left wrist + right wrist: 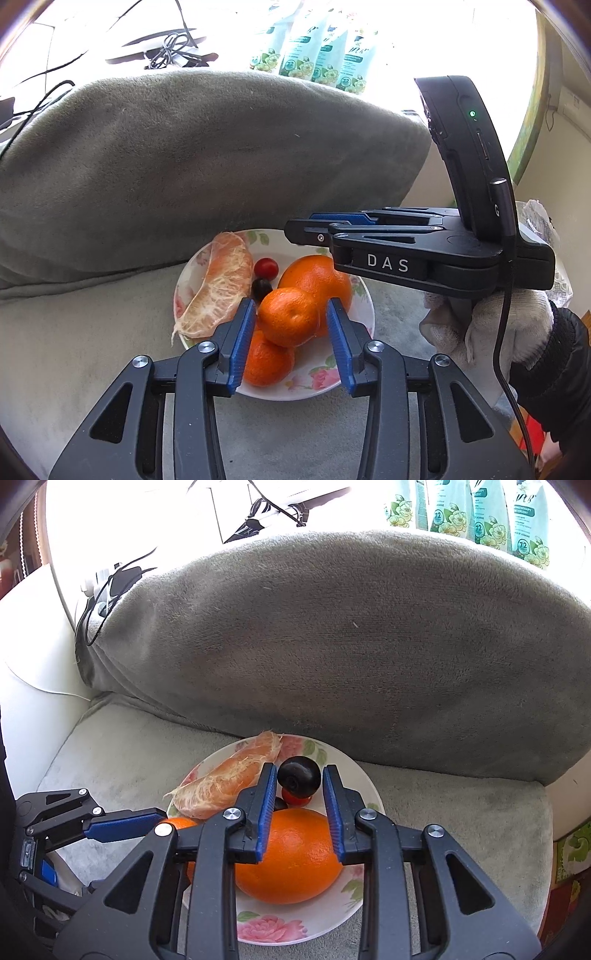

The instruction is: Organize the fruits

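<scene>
A grey cushion [332, 646] backs the pale sofa seat [110, 746] where a floral plate [306, 919] holds a large orange [295, 864], a peeled citrus segment [221, 291], two mandarins, a dark plum [299, 777] and a cherry tomato [266, 267]. The left gripper [291, 325] stands released around the upper mandarin [288, 317], pads not pressing. The right gripper [299, 801] is likewise released, the plum between its pads.

right gripper [300, 775] hovering apart over plate [354, 912] | dark grape [299, 777] sitting between pads, untouched | big orange [291, 860] lying below | pomelo segment [221, 782] resting left | left gripper [162, 821] reaching in
</scene>
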Demonstrator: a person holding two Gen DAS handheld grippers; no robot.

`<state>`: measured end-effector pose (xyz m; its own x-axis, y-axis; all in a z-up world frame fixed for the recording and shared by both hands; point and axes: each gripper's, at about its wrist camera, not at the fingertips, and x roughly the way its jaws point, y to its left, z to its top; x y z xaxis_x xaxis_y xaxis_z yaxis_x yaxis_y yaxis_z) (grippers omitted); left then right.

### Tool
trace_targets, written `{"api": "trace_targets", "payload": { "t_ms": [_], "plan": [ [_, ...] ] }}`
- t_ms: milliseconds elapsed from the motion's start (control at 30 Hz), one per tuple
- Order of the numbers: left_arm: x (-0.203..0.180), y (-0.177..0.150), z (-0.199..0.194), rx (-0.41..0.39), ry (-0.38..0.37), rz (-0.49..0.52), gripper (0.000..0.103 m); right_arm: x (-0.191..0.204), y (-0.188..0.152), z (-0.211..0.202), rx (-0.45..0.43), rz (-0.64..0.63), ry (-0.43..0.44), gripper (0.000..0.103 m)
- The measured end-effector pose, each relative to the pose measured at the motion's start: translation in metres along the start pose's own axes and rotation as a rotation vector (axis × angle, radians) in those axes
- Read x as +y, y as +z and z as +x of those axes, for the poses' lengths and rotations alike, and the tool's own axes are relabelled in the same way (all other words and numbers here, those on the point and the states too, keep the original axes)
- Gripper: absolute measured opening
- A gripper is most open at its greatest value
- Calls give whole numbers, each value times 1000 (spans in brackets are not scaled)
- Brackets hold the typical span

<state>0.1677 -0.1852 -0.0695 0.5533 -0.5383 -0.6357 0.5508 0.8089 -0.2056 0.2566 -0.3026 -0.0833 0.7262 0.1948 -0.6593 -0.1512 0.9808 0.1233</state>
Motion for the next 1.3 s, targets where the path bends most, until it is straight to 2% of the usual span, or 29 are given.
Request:
{"api": "trace_targets", "payload": {
  "t_ms": [33,67,200,233,367,533,633,900,1033,1300],
  "plan": [
    [0,0,-1,-3,-1,2,50,0,0,-1,-5,3,-2,52],
    [-1,0,-1,-5,-1,6,54,-1,1,-2,-14,4,-2,59],
    [0,1,-4,-7,4,2,56,0,2,-9,-32,5,-2,59],
    [1,0,-4,-7,7,-1,60,0,1,-11,-36,9,-3,60],
    [2,-1,-11,-11,14,-8,63,1,-1,-21,-60,20,-13,79],
    [4,-6,-21,-11,31,-18,71,4,-7,-33,-72,25,-21,79],
    [5,-7,-27,-12,43,-26,71,7,-13,-42,-78,25,-36,88],
    [5,-15,-47,-25,66,-35,72,16,-28,-73,-115,32,-62,89],
    [4,-18,-57,-38,73,-36,72,22,-36,-88,-132,28,-85,101],
    [1,-26,-73,-49,108,-36,72,31,-53,-112,-157,38,-117,101]
  ]
}}
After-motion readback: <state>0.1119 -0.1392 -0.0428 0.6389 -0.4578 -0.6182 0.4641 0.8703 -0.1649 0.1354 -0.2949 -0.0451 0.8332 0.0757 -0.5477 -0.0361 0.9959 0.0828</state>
